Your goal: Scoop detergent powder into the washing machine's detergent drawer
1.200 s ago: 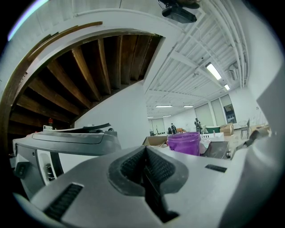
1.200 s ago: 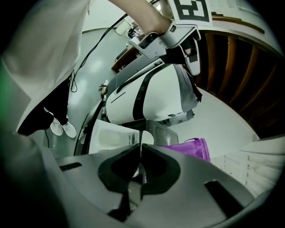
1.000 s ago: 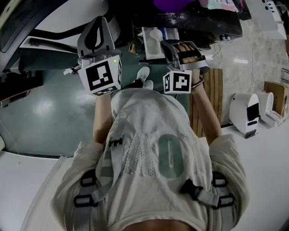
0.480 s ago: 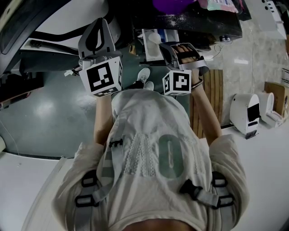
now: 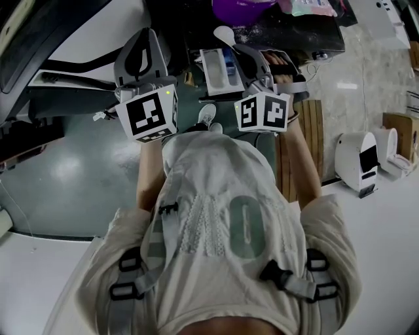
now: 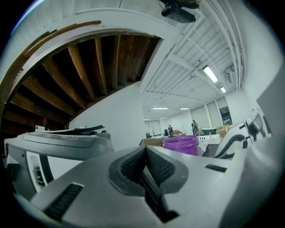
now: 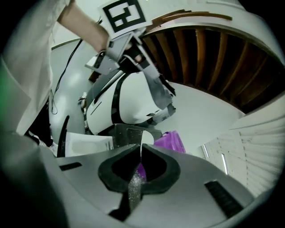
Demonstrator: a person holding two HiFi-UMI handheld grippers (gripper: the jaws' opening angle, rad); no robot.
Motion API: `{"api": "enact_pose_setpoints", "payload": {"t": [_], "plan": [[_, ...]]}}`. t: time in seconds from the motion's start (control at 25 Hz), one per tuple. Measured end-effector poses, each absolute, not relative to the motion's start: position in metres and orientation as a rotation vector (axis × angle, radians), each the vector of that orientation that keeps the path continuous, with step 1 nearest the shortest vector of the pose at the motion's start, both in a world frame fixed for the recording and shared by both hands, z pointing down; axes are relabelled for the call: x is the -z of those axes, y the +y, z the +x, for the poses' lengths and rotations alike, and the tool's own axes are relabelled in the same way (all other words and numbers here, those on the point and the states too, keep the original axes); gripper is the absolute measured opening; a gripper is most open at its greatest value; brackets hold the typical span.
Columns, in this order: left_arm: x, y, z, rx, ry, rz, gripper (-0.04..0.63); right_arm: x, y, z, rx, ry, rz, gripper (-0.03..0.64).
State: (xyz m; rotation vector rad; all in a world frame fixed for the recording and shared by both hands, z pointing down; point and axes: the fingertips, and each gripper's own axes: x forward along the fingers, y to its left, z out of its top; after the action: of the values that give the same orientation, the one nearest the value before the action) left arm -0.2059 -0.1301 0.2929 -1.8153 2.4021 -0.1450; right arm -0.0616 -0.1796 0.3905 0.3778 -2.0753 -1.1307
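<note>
My right gripper (image 5: 241, 49) is shut on the thin handle of a white scoop (image 5: 224, 34), whose bowl sticks out past the jaws toward the purple detergent tub (image 5: 241, 8). In the right gripper view the handle is pinched between the pads of that gripper (image 7: 140, 149), with the scoop (image 7: 144, 139) in front of the purple tub (image 7: 170, 141). The pulled-out white detergent drawer (image 5: 212, 69) lies just left of the right gripper. My left gripper (image 5: 144, 36) is shut and empty, held left of the drawer; its pads (image 6: 144, 149) meet, and the purple tub (image 6: 180, 144) shows beyond.
The white washing machine (image 5: 72, 39) curves across the upper left. A dark countertop (image 5: 301, 33) dusted with powder carries the tub. A wooden slatted board (image 5: 313, 141) and a white device (image 5: 357, 163) stand at the right. The person's torso fills the lower half of the head view.
The right gripper has moved away from me and tilted, carrying the scoop from over the drawer toward the purple tub. The left gripper has stayed in place.
</note>
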Motion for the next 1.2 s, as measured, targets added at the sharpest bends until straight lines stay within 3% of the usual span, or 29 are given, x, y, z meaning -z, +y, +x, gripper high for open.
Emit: {"api": "enact_pose_setpoints", "payload": {"t": [0.6,1.2], "plan": [[-0.268,-0.162,-0.16,0.118,2.207,-1.951,0.021,-0.272,-0.239,0.015,0.631,-2.521,1.163,0.011],[-0.27,-0.179,-0.143,0.143,2.133,-2.025,0.021,-0.325,-0.235,0.08,0.119,-2.509,1.516,0.011]]}}
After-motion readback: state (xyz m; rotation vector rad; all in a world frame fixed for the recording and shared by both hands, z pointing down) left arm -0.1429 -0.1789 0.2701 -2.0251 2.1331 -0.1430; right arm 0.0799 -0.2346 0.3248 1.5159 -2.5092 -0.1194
